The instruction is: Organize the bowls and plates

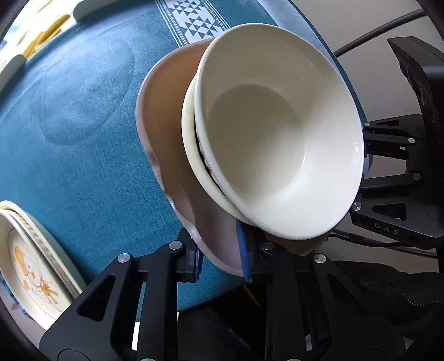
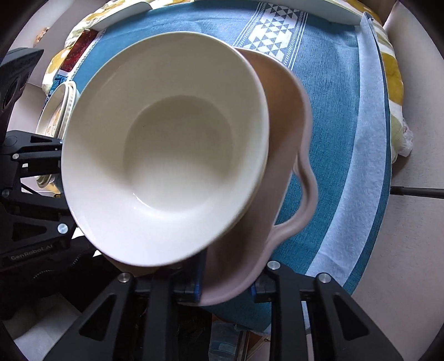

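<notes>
A pink handled dish [image 1: 166,116] carries stacked white bowls [image 1: 277,138] and hangs above the blue tablecloth. My left gripper [image 1: 222,263] is shut on the pink dish's near rim. My right gripper [image 2: 226,288] is shut on the opposite rim of the same pink dish [image 2: 288,155], with the white bowl [image 2: 166,150] filling the view. A stack of white plates with an orange cartoon print [image 1: 30,263] lies at the lower left of the left wrist view and also shows in the right wrist view [image 2: 59,111].
The blue tablecloth [image 1: 83,125] with a white patterned band [image 2: 277,36] covers a round table. The right gripper's body [image 1: 402,180] shows in the left wrist view. A flat tray [image 2: 125,16] and patterned cloth sit at the far edge.
</notes>
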Action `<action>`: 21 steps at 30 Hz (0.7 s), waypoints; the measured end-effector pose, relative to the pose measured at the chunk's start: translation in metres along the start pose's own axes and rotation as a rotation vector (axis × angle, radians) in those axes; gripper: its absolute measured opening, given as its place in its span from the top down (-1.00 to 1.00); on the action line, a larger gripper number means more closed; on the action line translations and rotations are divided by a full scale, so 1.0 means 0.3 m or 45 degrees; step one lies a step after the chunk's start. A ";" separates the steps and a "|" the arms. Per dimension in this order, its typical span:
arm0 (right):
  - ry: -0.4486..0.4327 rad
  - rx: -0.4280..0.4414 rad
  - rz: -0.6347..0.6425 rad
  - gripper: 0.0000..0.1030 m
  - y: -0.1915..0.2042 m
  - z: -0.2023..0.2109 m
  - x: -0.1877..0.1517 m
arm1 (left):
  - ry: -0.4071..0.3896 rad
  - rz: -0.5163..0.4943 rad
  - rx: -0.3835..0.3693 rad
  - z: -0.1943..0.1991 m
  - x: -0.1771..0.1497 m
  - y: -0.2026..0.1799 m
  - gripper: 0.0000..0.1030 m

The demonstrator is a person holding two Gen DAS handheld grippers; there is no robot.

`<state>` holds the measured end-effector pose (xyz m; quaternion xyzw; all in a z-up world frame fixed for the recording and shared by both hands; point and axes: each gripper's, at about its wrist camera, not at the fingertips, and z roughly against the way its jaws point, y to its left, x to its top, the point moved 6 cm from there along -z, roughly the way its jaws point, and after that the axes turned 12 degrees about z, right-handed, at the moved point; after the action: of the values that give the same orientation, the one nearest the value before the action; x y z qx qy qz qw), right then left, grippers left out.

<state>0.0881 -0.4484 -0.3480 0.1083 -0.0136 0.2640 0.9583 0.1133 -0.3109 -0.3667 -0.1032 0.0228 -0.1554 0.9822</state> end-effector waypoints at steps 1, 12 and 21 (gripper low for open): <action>-0.007 0.006 0.001 0.57 0.000 0.000 -0.004 | -0.007 -0.004 -0.005 0.000 0.001 -0.001 0.64; -0.099 -0.022 0.016 0.57 0.026 0.016 -0.043 | -0.108 -0.073 0.064 0.018 -0.002 -0.020 0.63; -0.145 -0.055 0.047 0.57 0.025 0.051 -0.014 | -0.191 -0.063 0.095 0.068 -0.018 -0.032 0.63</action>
<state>0.0811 -0.4476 -0.3320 0.1022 -0.0758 0.2745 0.9531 0.1068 -0.3140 -0.3446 -0.0784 -0.0591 -0.1724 0.9801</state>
